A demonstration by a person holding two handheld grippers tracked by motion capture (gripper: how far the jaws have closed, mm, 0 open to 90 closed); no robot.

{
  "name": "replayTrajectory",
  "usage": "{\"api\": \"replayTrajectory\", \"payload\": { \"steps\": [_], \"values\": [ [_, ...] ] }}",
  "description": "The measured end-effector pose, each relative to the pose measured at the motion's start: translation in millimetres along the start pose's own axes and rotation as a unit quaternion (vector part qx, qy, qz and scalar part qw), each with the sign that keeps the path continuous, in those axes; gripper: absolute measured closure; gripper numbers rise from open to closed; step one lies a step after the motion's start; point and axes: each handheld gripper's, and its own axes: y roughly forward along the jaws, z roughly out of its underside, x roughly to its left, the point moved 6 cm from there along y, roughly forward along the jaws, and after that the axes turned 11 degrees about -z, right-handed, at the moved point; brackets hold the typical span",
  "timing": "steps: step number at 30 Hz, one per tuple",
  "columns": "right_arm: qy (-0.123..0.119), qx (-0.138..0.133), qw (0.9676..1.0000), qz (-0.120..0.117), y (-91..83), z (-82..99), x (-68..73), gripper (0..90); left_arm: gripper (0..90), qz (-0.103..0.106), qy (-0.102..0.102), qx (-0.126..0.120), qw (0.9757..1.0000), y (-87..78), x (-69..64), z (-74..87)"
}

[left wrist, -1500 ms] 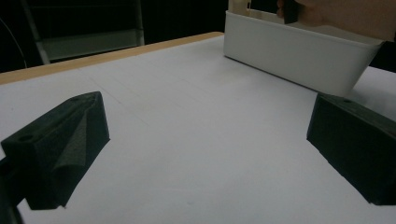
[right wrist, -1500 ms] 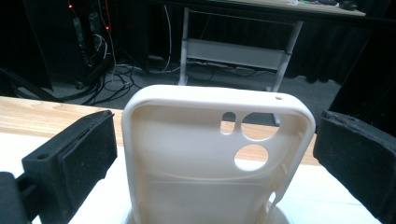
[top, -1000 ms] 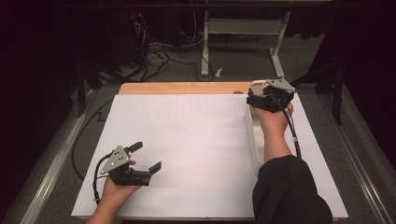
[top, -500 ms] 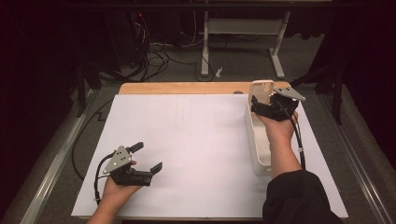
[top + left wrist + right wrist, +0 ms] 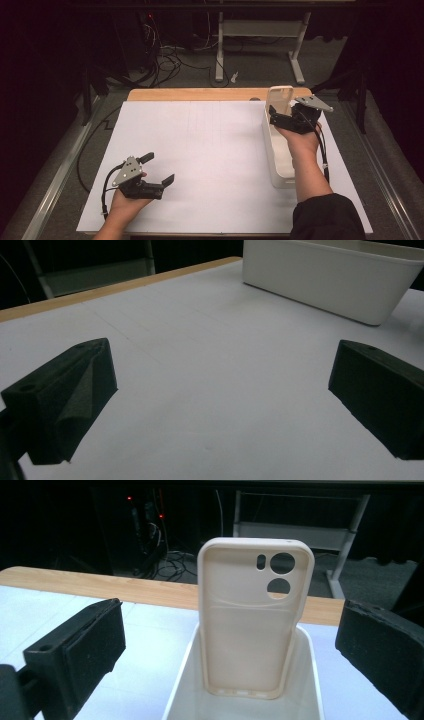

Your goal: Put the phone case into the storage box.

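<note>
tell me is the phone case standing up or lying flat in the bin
Standing up: the phone case rises on end, its top well above the white bin's rim.

Counting, high view:
- one white bin [image 5: 280,160] lying at right of frame
- one cream phone case [image 5: 279,102] standing at upper right, in bin's far end
- two grippers showing: left gripper [image 5: 156,170] lower left, right gripper [image 5: 278,119] upper right
- one white sheet [image 5: 210,150] covering one wooden table [image 5: 200,94], centre
</note>
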Motion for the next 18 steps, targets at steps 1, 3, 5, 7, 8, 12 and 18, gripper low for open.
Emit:
{"api": "replayTrajectory", "payload": {
  "steps": [1,3,5,7,8,12,18],
  "values": [
    [0.0,0.0,1.0,-0.004,-2.4,0.0,1.1,0.0,0.3,0.0,0.0,0.0,1.0,0.1,0.0,0.0],
    [-0.001,0.0,1.0,-0.008,-6.2,-0.2,2.5,0.0,0.3,0.0,0.002,0.001,1.0,0.3,0.0,0.2],
    [-0.005,0.0,0.9999,-0.012,-11.5,-0.1,3.9,0.0,0.3,0.0,0.003,0.002,1.0,0.5,0.0,0.4],
    [-0.007,0.002,0.9999,-0.014,-17.2,1.1,4.3,0.0,0.3,-0.001,0.002,0.001,1.0,0.4,0.0,0.3],
    [-0.007,0.0,0.9998,-0.016,-19.2,1.4,4.6,0.0,0.3,-0.001,0.002,0.001,1.0,0.3,0.0,0.2],
    [-0.009,0.0,0.9997,-0.025,-30.0,3.2,6.1,0.0,0.3,-0.002,0.0,0.001,1.0,0.0,0.7,0.3],
    [-0.017,0.001,0.9988,-0.046,-48.8,7.9,12.7,0.0,0.3,-0.004,-0.001,0.0,1.0,-0.9,1.8,0.1]
  ]
}}
